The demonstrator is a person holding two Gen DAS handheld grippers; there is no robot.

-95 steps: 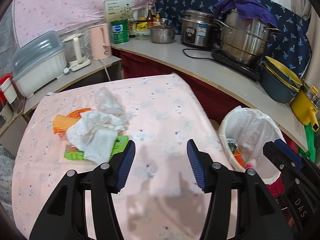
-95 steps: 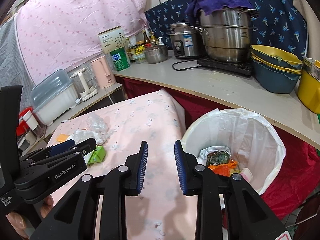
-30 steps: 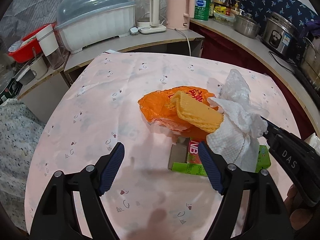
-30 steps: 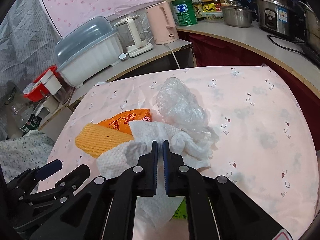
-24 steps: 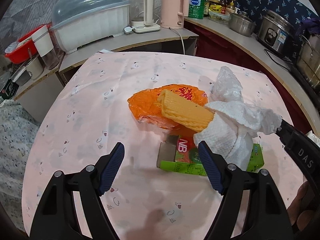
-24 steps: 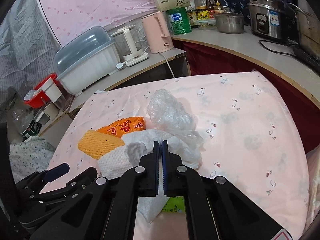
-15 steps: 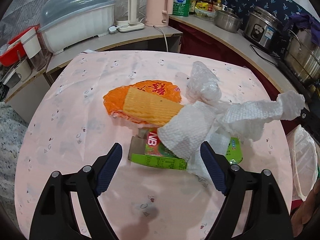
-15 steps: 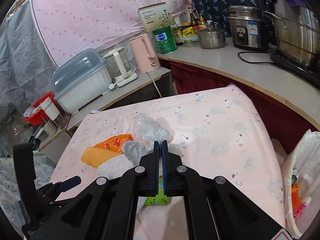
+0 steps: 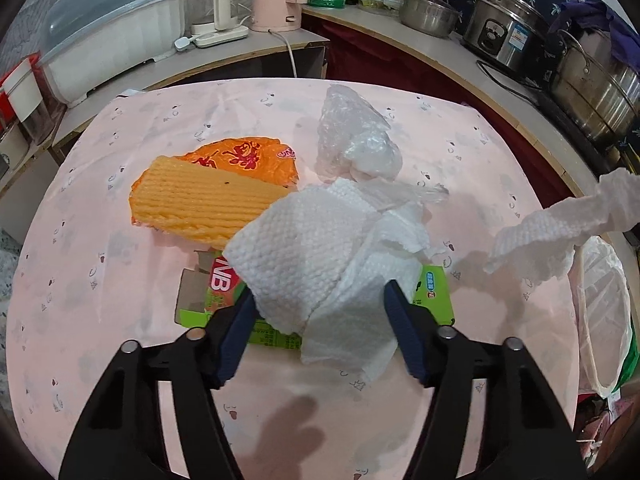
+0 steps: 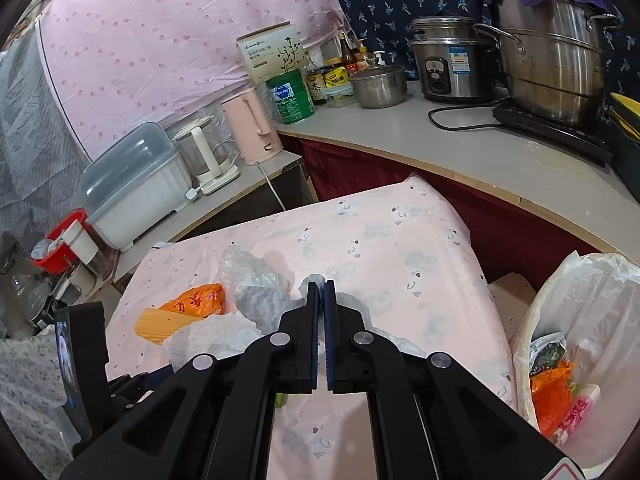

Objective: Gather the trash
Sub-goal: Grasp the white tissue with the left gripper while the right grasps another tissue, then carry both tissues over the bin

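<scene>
L gripper [image 9: 320, 316] closing round paper towel [image 9: 312, 256] | R gripper [image 10: 321, 286] pinches strip [image 9: 560, 220] | bin [image 10: 576, 280] @ table edge

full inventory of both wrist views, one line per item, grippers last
paper towel: 1 crumpled heap, white, on the green carton between the left jaws; a torn strip hangs lifted at the right
green carton: 1, flattened, under the towel
orange wrapper: 1, table centre
yellow ridged piece: 1, on the wrapper
clear plastic bag: 1, crumpled, behind the towel
table: 1, pink patterned cloth
trash bin: 1, white liner, beside the table, wrappers inside
pink kettle: 1, counter
rice cooker: 1, silver, counter
steel pot: 1, purple cloth on top
left gripper: black, blue pads, closing around the towel heap
right gripper: shut on the towel strip
</scene>
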